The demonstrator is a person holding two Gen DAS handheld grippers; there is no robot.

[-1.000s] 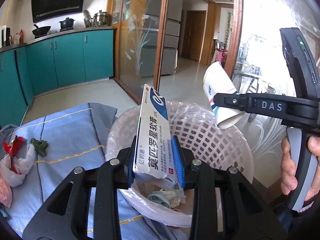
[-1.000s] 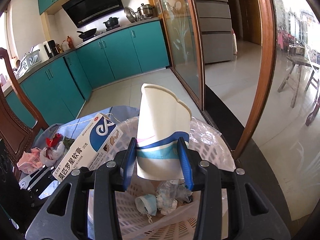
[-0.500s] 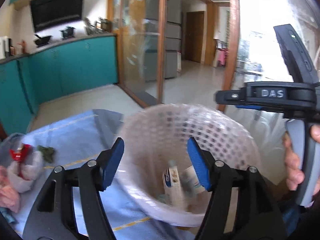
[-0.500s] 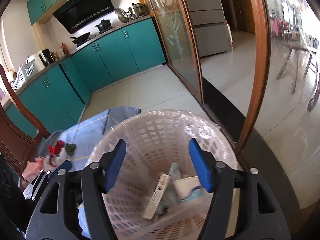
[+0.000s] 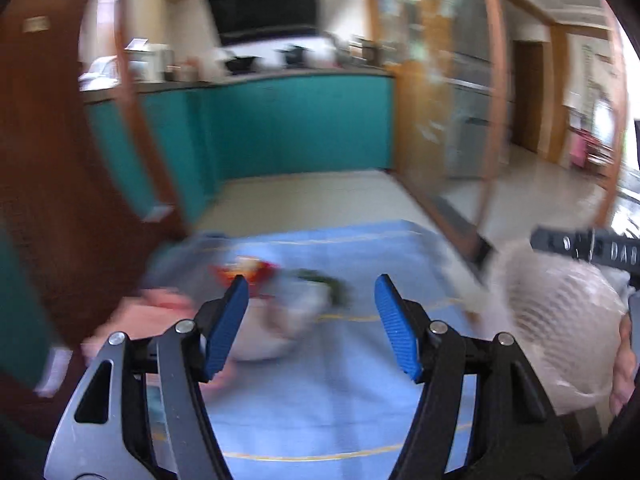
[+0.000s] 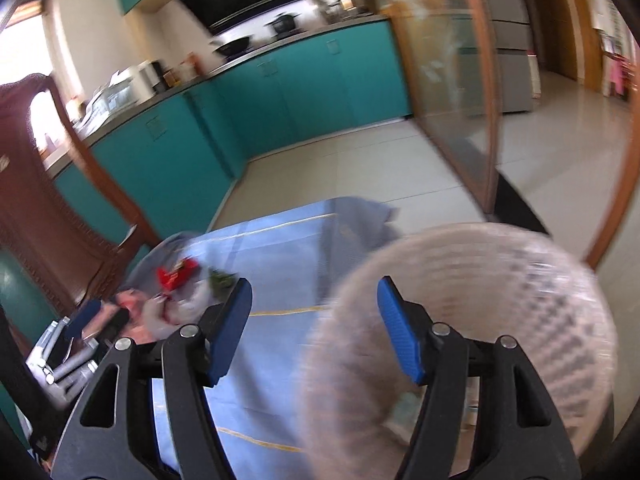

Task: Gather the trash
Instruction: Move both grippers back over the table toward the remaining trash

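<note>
Both views are blurred by motion. My left gripper (image 5: 312, 326) is open and empty, above the blue tablecloth (image 5: 320, 400), facing a heap of trash: a red wrapper (image 5: 244, 268), a pale crumpled bag (image 5: 288, 320) and something green (image 5: 324, 280). My right gripper (image 6: 314, 328) is open and empty, at the left rim of the white mesh trash basket (image 6: 500, 320). The basket also shows in the left wrist view (image 5: 560, 320), at the far right. The same heap shows in the right wrist view, with its red wrapper (image 6: 176, 274) left of the gripper.
A dark wooden chair (image 5: 52, 200) stands close at the left of the table. Teal kitchen cabinets (image 6: 280, 100) and a glass sliding door (image 6: 452, 80) lie beyond. The other gripper's black body (image 5: 588, 246) crosses above the basket. Pink trash (image 5: 160, 316) lies by the chair.
Both grippers let go of the medicine box and the paper cup, which dropped into the basket. Both then swung left, toward the trash heap on the cloth.
</note>
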